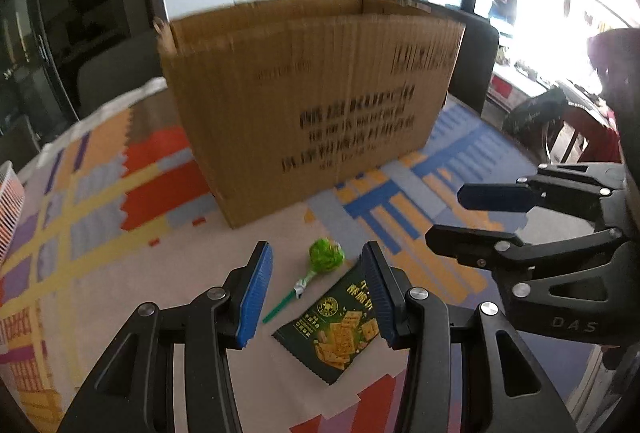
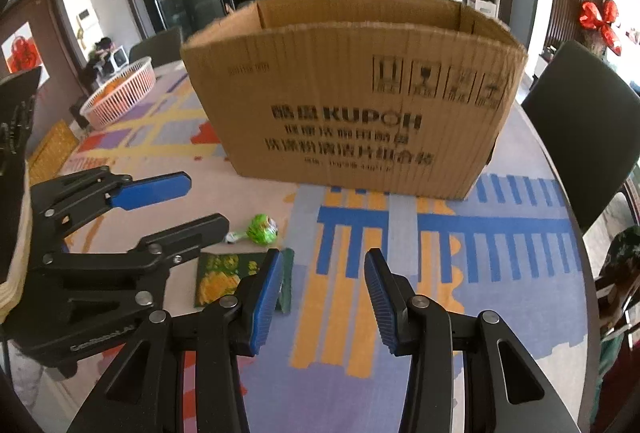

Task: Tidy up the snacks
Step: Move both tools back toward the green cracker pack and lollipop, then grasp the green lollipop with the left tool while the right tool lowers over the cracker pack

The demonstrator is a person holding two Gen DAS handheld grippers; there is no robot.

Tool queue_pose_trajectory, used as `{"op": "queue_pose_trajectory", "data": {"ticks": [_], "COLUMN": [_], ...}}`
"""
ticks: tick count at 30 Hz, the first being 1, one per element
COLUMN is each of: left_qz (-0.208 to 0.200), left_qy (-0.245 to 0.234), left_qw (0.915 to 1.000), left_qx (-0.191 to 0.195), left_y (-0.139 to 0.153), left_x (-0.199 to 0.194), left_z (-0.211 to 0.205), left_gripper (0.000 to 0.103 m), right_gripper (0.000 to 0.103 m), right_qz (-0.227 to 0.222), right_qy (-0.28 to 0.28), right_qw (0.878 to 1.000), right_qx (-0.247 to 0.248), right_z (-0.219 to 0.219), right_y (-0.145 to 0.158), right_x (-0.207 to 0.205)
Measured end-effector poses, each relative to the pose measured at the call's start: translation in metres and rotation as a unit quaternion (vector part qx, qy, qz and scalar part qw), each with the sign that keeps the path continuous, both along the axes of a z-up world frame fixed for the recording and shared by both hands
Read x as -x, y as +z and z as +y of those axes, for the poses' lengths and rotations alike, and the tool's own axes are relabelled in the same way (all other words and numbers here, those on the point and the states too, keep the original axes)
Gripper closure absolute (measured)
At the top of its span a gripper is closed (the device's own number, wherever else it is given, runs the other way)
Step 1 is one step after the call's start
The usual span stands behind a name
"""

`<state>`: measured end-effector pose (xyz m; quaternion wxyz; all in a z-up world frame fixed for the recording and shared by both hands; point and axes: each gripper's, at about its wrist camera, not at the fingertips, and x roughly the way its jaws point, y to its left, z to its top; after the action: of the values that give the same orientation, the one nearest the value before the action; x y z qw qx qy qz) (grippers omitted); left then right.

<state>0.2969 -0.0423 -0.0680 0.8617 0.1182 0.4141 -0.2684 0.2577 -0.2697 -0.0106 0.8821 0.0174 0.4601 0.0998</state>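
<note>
Two matching handheld grippers, built of matte black angular links. The left gripper point(image 1: 316, 297) carries two flat fingers point(image 1: 256, 297) faced with ribbed blue pads, each hinged on black arms pinned by round silver rivets. The right gripper point(image 2: 320, 301) is its twin: blue ridged pads on its fingers point(image 2: 380, 305), triangular cut-outs in the black arms toward six o'clock, silver pivot pins at every joint. Seen side-on from the left wrist camera, the right gripper's body bears pale raised lettering reading "DAS". Seen from the right wrist camera, the left gripper's body also carries small pale lettering, too blurred to read.
</note>
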Motion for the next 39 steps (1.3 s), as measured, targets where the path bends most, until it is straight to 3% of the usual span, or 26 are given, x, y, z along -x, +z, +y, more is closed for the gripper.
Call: {"op": "queue_pose_trajectory", "data": {"ticks": [8, 25, 31, 36, 39], "left_qz": [0.031, 0.067, 0.039, 0.012, 0.016], "left_qy": [-0.013, -0.014, 0.036, 0.104, 0.140], "left_qw": [0.9994, 0.9975, 0.9986, 0.9941, 0.9899], "left_qx": [-0.004, 0.016, -0.009, -0.029, -0.018], "left_y": [-0.027, -0.047, -0.033, -0.012, -0.005], "left_x": [-0.014, -0.034, -0.023, 0.003, 0.021], "left_z": [-0.008, -0.013, 0.001, 0.022, 0.033], "left_gripper": [0.058, 0.077, 0.077, 0.077, 0.077], "right_gripper": [0.059, 0.059, 0.059, 0.059, 0.046], "right_qz": [0.031, 0.053, 0.053, 0.055, 0.060], "right_qy": [-0.005, -0.003, 0.014, 0.064, 0.115], "right_qw": [1.000, 0.999, 0.998, 0.996, 0.992], "right_qx": [0.002, 0.002, 0.002, -0.001, 0.000], "right_z": [0.000, 0.004, 0.014, 0.029, 0.042], "right_y": [-0.022, -0.038, -0.039, -0.036, -0.033], "right_x": [-0.007, -0.022, -0.021, -0.021, -0.023]}}
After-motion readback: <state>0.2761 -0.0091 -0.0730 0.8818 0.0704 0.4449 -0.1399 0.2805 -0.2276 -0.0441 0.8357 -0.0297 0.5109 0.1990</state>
